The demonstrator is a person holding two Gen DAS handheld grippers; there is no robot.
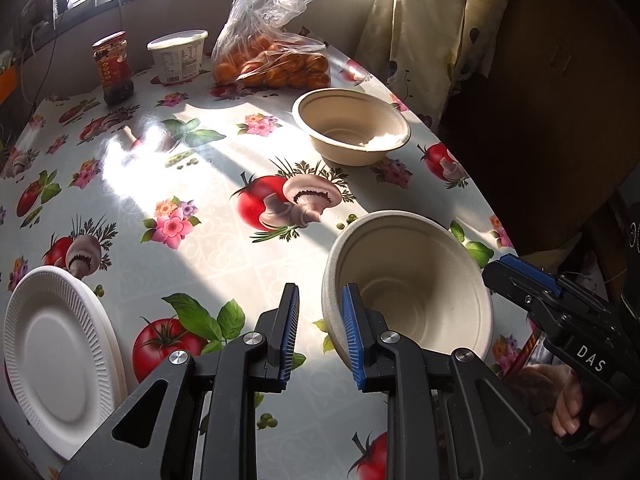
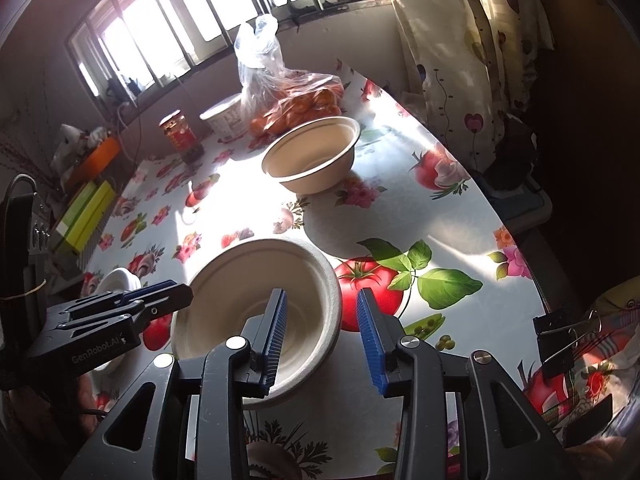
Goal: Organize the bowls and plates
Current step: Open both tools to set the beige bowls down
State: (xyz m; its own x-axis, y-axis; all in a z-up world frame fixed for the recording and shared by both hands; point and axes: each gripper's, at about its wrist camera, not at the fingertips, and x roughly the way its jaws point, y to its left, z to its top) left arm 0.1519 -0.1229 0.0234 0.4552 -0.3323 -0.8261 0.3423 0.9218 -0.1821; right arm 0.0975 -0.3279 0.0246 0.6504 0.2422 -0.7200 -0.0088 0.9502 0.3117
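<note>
Right now the near bowl (image 2: 256, 316) sits with its rim between the right gripper's (image 2: 320, 336) part-open, empty jaws, the left gripper (image 1: 320, 334) just beside it, likewise empty.

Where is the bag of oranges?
The bag of oranges sits at the table's far end under the window, right beside the white tub and just behind the farther bowl.

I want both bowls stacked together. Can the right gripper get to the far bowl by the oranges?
Probably yes. The right gripper is open and holds nothing, and the tablecloth between the near bowl and the far bowl looks bare.
</note>
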